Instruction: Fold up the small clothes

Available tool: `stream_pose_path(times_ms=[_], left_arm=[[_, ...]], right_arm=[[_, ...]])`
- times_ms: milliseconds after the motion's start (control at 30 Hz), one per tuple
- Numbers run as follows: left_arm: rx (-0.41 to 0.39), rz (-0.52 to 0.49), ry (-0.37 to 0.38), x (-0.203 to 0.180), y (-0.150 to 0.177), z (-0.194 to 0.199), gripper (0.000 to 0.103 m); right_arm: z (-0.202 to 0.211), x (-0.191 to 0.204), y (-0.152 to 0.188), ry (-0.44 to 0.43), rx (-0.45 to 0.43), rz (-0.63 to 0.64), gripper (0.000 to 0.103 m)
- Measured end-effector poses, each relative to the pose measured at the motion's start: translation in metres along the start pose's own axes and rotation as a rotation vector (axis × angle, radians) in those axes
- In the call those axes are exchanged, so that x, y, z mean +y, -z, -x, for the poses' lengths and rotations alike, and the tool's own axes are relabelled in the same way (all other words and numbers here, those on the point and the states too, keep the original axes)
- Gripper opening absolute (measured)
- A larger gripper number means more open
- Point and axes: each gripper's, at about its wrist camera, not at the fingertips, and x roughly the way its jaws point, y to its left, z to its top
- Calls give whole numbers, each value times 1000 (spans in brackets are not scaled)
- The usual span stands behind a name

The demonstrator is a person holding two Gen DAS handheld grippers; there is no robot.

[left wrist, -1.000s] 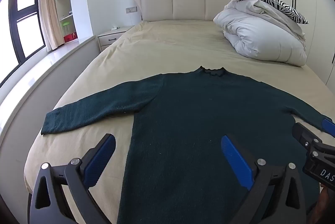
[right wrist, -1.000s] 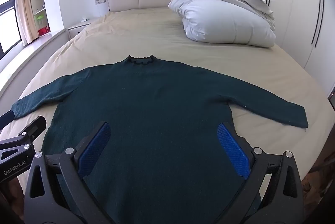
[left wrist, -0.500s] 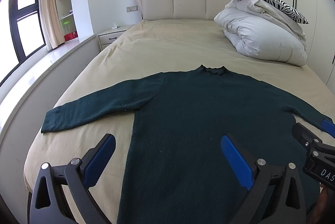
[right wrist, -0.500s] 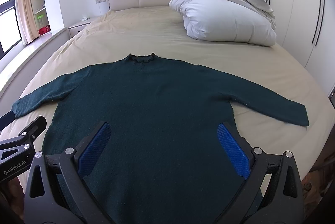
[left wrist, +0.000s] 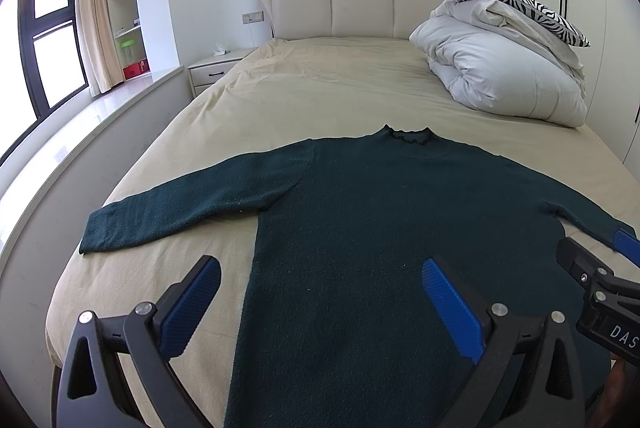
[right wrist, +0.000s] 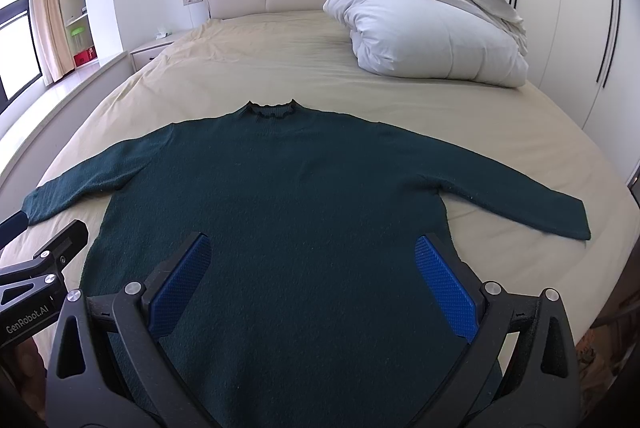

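Note:
A dark green sweater lies flat on the beige bed, collar away from me and both sleeves spread out. My left gripper hangs open above the sweater's lower left body, blue pads wide apart and nothing between them. Over the lower right body my right gripper is open too and holds nothing. Each gripper shows at the edge of the other's view. The sweater's hem is hidden below the frames.
A folded white duvet with a zebra-print pillow on top sits at the bed's far right by the headboard. A nightstand, a window ledge and shelves run along the left. White wardrobe doors stand on the right.

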Motion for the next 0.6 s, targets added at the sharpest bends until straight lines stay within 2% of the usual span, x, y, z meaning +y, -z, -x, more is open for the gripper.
stream_pose_path(times_ms=[600], left_arm=[[0, 1, 0, 0, -1, 0, 103]], right_arm=[[-1, 1, 1, -1, 2, -1, 103]])
